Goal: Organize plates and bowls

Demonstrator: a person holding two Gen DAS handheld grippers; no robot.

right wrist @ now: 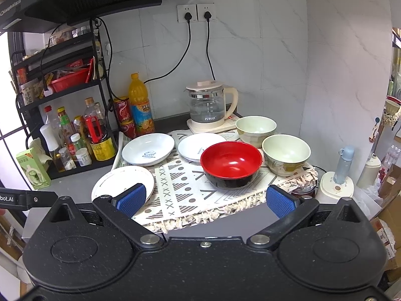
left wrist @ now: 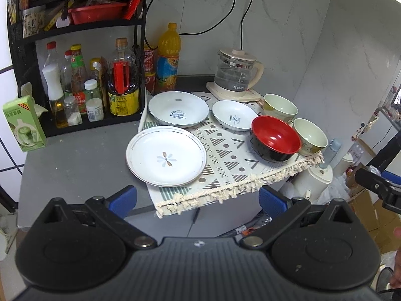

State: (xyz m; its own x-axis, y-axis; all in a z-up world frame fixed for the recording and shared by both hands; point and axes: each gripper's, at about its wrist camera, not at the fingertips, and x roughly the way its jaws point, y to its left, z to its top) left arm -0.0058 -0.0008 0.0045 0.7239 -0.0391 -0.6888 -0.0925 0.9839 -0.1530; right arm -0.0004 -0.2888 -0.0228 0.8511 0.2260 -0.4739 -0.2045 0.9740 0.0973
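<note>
Both grippers hang back at the near edge of the counter. The left gripper (left wrist: 198, 200) has its blue pads spread wide with nothing between them, and the right gripper (right wrist: 205, 200) is spread just the same, also holding nothing.

The patterned mat (left wrist: 225, 155) runs right up to the counter's near edge, its fringe hanging over the drop. On the left, a strip of bare grey counter (left wrist: 75, 160) lies between the mat and the black rack (left wrist: 140, 57) of bottles. At the far side, the glass kettle (left wrist: 235, 75) stands against the wall.

On the mat: 3 plates and 3 bowls. The flower plate (left wrist: 166, 156) sits nearest on the left, white with a thin dashed rim line, overlapping the mat's left border. Behind it is the Sweet plate (left wrist: 178, 109), white with blue lettering, and to its right the small plate (left wrist: 234, 115), also white with a blue mark. The red bowl (left wrist: 275, 138), red inside and black outside, sits near the right, just in front of the small plate. 2 pale green bowls complete the set: the far green bowl (left wrist: 280, 106) by the kettle and the near green bowl (left wrist: 310, 136) at the mat's right edge, right beside the red bowl.
</note>
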